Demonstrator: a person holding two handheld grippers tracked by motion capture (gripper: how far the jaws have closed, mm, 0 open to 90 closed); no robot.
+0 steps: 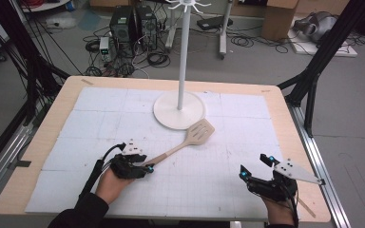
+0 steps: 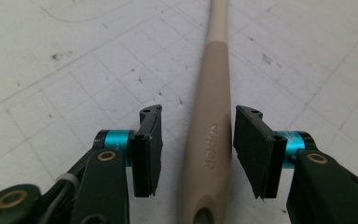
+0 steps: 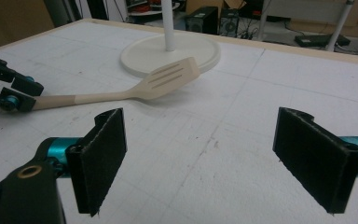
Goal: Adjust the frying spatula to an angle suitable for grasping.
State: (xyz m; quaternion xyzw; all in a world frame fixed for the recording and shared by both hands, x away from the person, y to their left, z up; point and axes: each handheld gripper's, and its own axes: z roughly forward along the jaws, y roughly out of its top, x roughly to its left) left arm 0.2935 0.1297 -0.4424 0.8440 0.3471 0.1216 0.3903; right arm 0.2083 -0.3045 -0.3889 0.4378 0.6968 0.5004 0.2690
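A beige slotted spatula (image 1: 190, 140) lies on the white gridded mat, its head resting against the round base of a white stand (image 1: 179, 110). My left gripper (image 1: 147, 168) is low at the handle's end. In the left gripper view its jaws straddle the handle (image 2: 212, 93), a clear gap on one side and a thin one on the other, so the left gripper (image 2: 198, 140) is open. My right gripper (image 1: 253, 166) rests at the front right, jaws wide apart with nothing between them (image 3: 200, 154). From there the spatula (image 3: 168, 79) and the left gripper (image 3: 14, 95) show farther off.
The stand's thin pole rises from its base (image 3: 177, 51) at the table's far middle. The mat (image 1: 100, 118) covers most of the wooden table (image 1: 294, 142). Computer cases, cables and black frame legs stand on the floor beyond.
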